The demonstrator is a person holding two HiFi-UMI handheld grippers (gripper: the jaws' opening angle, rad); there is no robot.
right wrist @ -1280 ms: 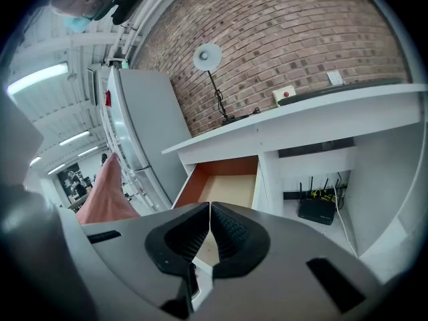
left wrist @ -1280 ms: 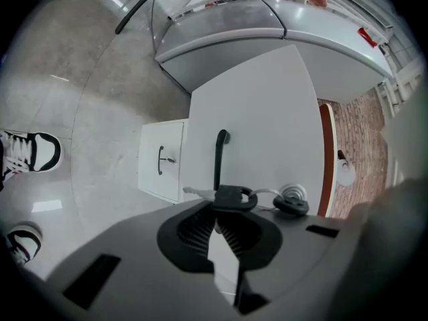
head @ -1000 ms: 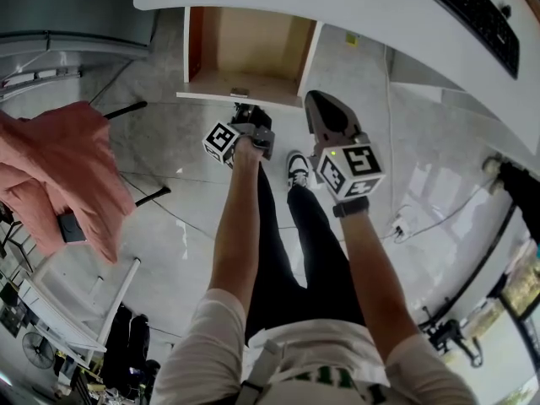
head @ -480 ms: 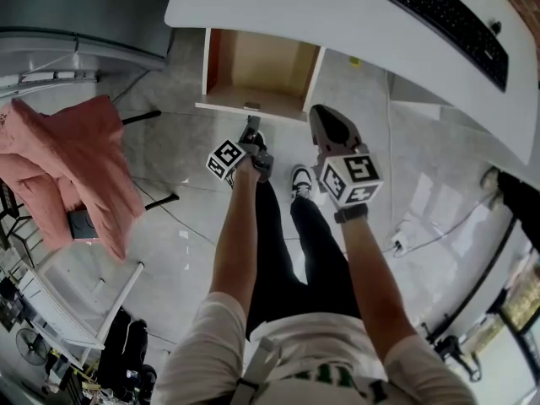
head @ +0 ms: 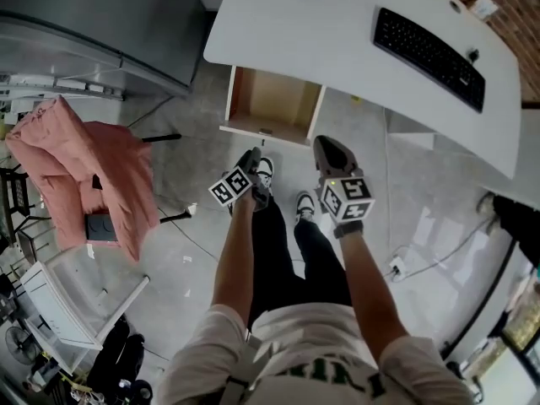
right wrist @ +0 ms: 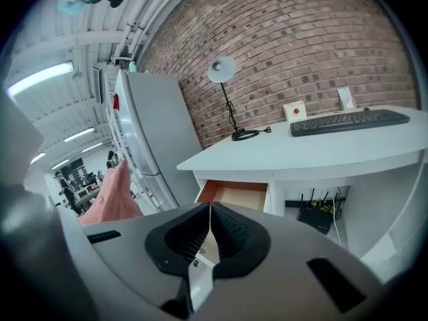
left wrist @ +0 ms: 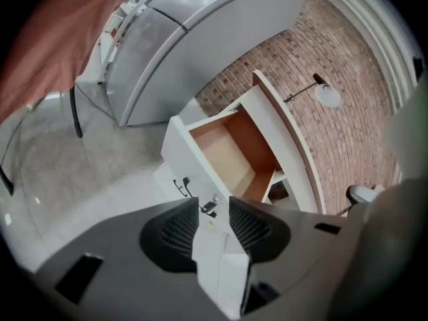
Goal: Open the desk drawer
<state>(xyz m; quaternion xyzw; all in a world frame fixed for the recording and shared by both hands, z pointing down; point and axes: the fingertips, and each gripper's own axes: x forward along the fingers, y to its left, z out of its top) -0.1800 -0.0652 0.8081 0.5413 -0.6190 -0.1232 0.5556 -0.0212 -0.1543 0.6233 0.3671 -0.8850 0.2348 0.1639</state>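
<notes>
desk drawer (head: 274,106) open, bare inside, left gripper (left wrist: 214,204) just opened, empty, right gripper (right wrist: 209,211) closed

Desk (head: 337,40) white; drawer (head: 274,104) at 12 o'clock — white front, pale wood inside. Keyboard (head: 429,45) at 1 o'clock black. Cloth (head: 84,175) at 9 o'clock salmon pink. Floor (head: 194,251) mottled grey. Trousers (head: 278,243) black. Wall (right wrist: 301,45) — red-brown brick pattern, pale mortar
</notes>
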